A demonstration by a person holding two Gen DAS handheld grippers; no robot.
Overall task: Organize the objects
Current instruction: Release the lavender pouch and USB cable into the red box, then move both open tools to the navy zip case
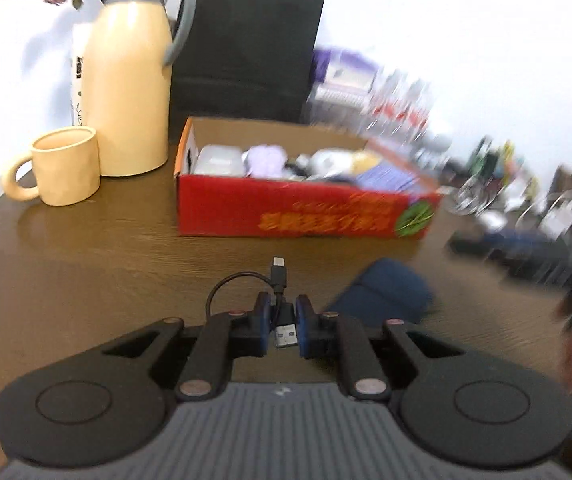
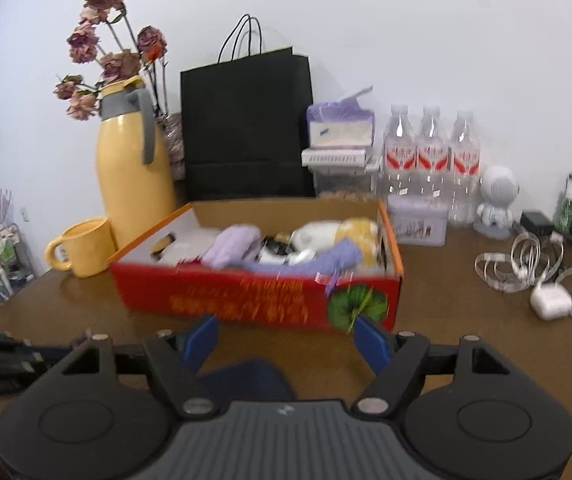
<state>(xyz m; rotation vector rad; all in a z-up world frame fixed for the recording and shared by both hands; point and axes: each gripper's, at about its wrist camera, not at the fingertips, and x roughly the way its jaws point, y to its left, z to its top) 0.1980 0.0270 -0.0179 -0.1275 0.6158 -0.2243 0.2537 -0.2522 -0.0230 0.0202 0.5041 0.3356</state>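
On the brown worktop (image 1: 86,248) the red cardboard box (image 1: 298,212), already part-filled, stands at the far side. The left gripper (image 1: 282,320) clenches a short black USB cable (image 1: 280,280) near the box; next, likely carry it over the rim and release. The right gripper (image 2: 286,338) is released, empty, above a dark blue cloth (image 2: 246,380).

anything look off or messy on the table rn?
Mildly. A dark blue cloth lies crumpled on the table in front of the red box, outside it. White cables and a charger sprawl loose at right. Nothing spilled or visibly damaged.
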